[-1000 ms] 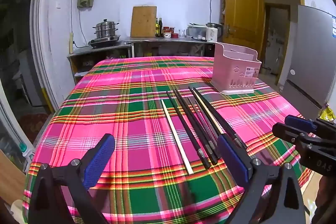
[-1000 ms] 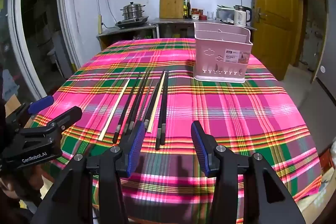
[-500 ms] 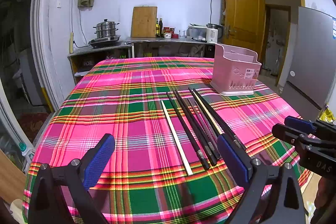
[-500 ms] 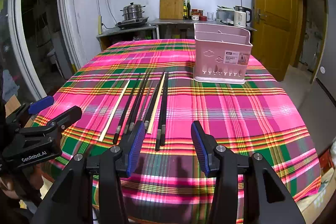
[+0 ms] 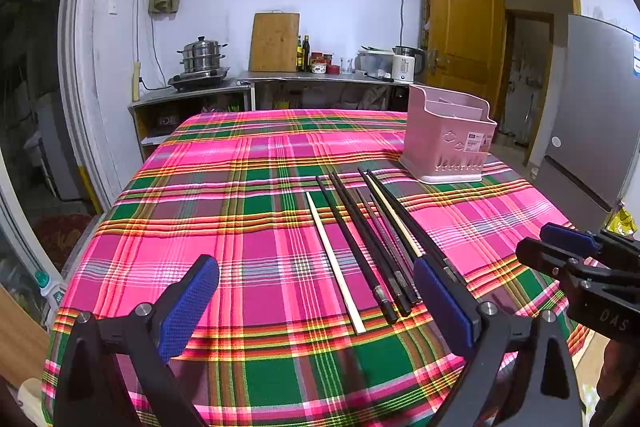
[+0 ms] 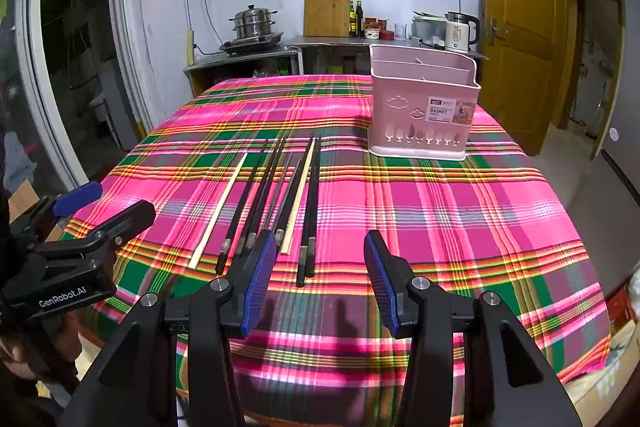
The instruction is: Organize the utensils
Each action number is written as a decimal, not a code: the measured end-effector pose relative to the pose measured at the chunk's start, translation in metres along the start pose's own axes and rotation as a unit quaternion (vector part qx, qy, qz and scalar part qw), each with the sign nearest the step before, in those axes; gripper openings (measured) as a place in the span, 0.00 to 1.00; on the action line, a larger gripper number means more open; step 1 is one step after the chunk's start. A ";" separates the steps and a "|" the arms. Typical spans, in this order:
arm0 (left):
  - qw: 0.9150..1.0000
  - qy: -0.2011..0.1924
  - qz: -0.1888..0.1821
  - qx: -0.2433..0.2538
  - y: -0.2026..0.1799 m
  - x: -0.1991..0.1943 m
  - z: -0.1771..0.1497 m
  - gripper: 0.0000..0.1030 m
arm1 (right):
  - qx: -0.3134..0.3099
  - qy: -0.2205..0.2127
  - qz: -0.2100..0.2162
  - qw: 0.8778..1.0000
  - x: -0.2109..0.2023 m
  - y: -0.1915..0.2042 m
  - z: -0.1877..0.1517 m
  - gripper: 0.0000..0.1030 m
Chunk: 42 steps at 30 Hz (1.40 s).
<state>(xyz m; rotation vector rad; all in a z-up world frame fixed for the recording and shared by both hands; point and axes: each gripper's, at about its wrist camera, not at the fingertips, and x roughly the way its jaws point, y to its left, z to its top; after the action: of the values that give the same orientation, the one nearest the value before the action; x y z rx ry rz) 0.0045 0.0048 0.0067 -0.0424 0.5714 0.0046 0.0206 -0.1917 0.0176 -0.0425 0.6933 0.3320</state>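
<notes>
Table w/ pink-green plaid cloth point(image 6: 440, 211); behind it a steel counter w/ stacked steel steamer pot point(image 6: 254, 23), wooden cutting board point(image 6: 327, 7) leaning on wall, white electric kettle point(image 6: 459, 31); yellow wooden door point(image 6: 516, 27) far right. Nothing lies btwn grippers and the sticks. Pink plastic utensil basket w/ dividers point(image 6: 420, 115) stands upright toward far right edge of table; compartments look empty from here, bottoms not visible. Row of long black chopsticks point(image 6: 260, 195) plus two pale wooden chopsticks point(image 6: 218, 211) lies flat mid-table, roughly parallel, near ends toward near edge, far tips pointing at basket but apart from it. Left gripper point(image 5: 316, 303) w/ blue pads hovers over near edge, jaws wide apart, holding nothing. Right gripper point(image 6: 320, 283) same pose just beyond near ends of black pair, jaws spread, empty.
</notes>
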 end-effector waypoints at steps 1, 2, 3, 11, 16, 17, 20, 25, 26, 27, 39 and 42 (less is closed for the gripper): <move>1.000 0.000 0.000 0.000 0.000 0.000 0.000 0.96 | 0.000 0.000 0.000 1.000 0.000 0.000 0.000 0.45; 1.000 0.000 0.000 0.000 0.000 0.000 0.001 0.96 | 0.000 -0.001 -0.001 1.000 0.000 0.000 0.000 0.45; 1.000 0.000 0.000 0.000 0.000 0.000 0.000 0.96 | 0.000 0.000 0.000 1.000 0.000 0.000 0.000 0.45; 1.000 0.000 0.000 -0.001 0.001 0.000 0.001 0.96 | 0.000 0.000 -0.001 1.000 0.001 -0.001 0.001 0.45; 1.000 0.000 0.000 -0.001 0.002 0.001 -0.001 0.96 | 0.000 0.000 -0.001 1.000 0.001 -0.001 0.001 0.45; 1.000 0.000 0.000 -0.001 0.002 0.001 -0.002 0.96 | 0.000 0.000 -0.001 1.000 0.001 -0.001 0.001 0.45; 1.000 0.000 -0.001 -0.002 0.002 0.001 -0.002 0.96 | 0.000 -0.001 -0.001 1.000 0.001 -0.001 0.001 0.45; 1.000 -0.001 -0.001 -0.002 0.002 0.001 -0.002 0.96 | 0.000 0.000 -0.001 1.000 0.000 -0.001 0.001 0.45; 1.000 0.000 -0.001 -0.002 0.002 0.001 -0.002 0.96 | -0.001 0.000 -0.001 1.000 0.000 -0.001 0.001 0.45; 1.000 -0.001 -0.001 -0.002 0.002 0.000 -0.002 0.96 | -0.001 0.000 -0.001 1.000 0.000 -0.001 0.001 0.45; 1.000 0.000 -0.001 -0.002 0.001 -0.006 -0.001 0.96 | 0.000 -0.001 -0.001 1.000 0.000 -0.001 0.000 0.45; 1.000 0.000 0.000 -0.002 -0.002 -0.005 -0.005 0.96 | 0.000 0.000 -0.001 1.000 0.001 -0.001 0.000 0.45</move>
<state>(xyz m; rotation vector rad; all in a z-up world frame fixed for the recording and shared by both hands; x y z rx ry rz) -0.0024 0.0029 0.0059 -0.0462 0.5713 0.0059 0.0215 -0.1923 0.0176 -0.0439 0.6926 0.3302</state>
